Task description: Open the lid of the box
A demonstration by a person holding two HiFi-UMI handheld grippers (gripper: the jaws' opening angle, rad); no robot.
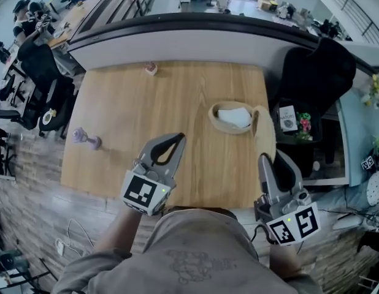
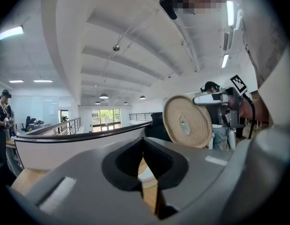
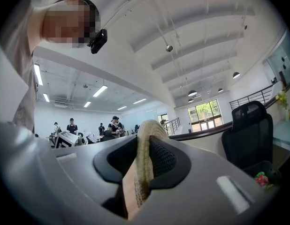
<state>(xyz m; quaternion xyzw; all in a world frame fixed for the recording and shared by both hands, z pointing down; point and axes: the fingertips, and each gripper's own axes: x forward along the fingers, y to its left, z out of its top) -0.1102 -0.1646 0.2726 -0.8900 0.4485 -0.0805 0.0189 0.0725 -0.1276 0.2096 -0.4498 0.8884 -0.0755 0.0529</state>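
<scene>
A round woven box [image 1: 219, 123] stands open at the right of the wooden table [image 1: 146, 109], with something white [image 1: 233, 116] inside it. Its woven lid [image 1: 261, 130] is off the box and stands on edge just to the right of it. My right gripper [image 1: 262, 159] is shut on the lid's rim, and in the right gripper view the lid [image 3: 146, 149] fills the gap between the jaws. My left gripper [image 1: 179, 138] hovers over the table's front middle, shut with nothing in it. In the left gripper view the jaws meet [image 2: 144, 142] and the lid's round face [image 2: 187, 121] shows to the right.
A small purple object [image 1: 86, 138] lies near the table's left edge and a small pink one [image 1: 151, 68] at the back edge. A curved white parapet [image 1: 195, 41] runs behind the table. A black office chair [image 1: 318, 72] stands at the back right.
</scene>
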